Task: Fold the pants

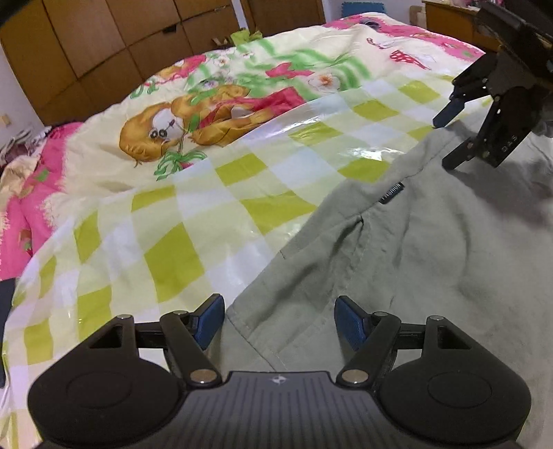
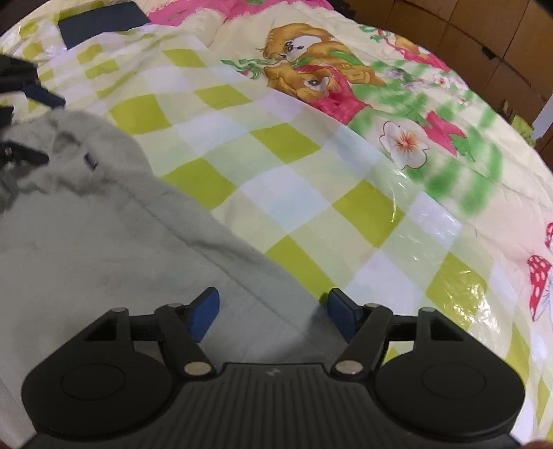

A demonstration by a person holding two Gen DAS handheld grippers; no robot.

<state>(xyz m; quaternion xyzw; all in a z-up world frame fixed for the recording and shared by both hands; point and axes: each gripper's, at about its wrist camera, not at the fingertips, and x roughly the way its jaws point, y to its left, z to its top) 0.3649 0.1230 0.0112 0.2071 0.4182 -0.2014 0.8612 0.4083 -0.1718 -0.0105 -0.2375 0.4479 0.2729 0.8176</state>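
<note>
Lying flat on the checkered bed cover [image 1: 166,255], the grey-green pants [image 1: 397,262] are spread beside its cartoon print. Both the left gripper [image 1: 278,323] and right gripper [image 2: 273,312] are held jaws apart over the fabric edge, nothing clamped. A dark flat object [image 2: 103,22] is seen at the far corner; wooden cabinets [image 1: 103,51] behind.

Pants [image 1: 432,262] lie flat on a plastic sheet [image 1: 193,241] spread over the bedspread [image 1: 103,145]. Left gripper [image 1: 278,321] over one edge of the pants, right gripper [image 2: 273,312] over the opposite. A flat object, possibly a notebook [image 2: 103,22], near the bed's far corner.
</note>
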